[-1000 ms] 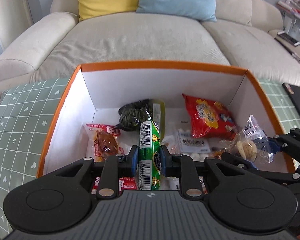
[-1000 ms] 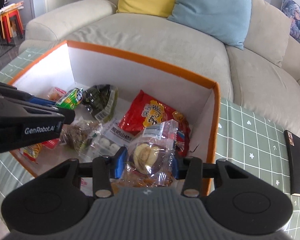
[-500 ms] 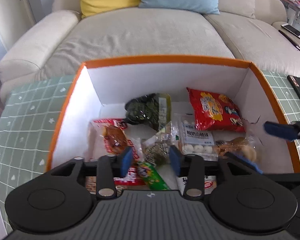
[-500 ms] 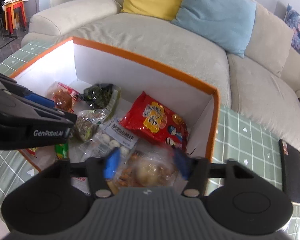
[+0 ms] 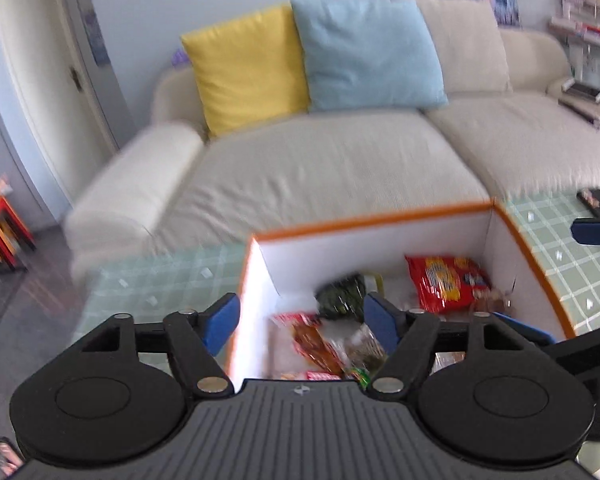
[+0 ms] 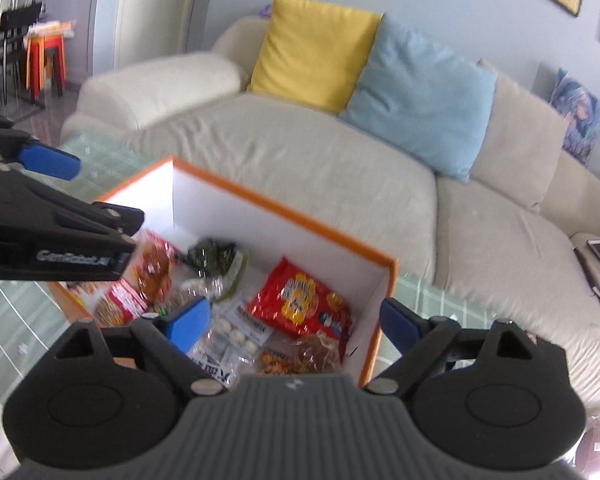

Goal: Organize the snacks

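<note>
The snack packets lie in a heap inside the white cardboard box with the orange rim [image 6: 288, 222], which sits on the worktop with the green checked cloth [image 5: 556, 248]. Both tongs are up above the box, and no packet is between the blue pads. The left tongs [image 5: 300, 320] are wide open, and so are the right tongs [image 6: 296, 320]; their jaws have just been opening.

The shiny red crisp bag [image 6: 300, 300] lies near the right wall of the box. The dark green packet [image 6: 214, 256] lies by the back wall. A clear bag with white round sweets [image 6: 232, 334] lies in the middle, just below the right tongs.

These packets look light and soft. They are likely crinkly and slippery, and the crisps could break if squeezed hard. A good place to hold one is probably its flat sealed edge.
</note>
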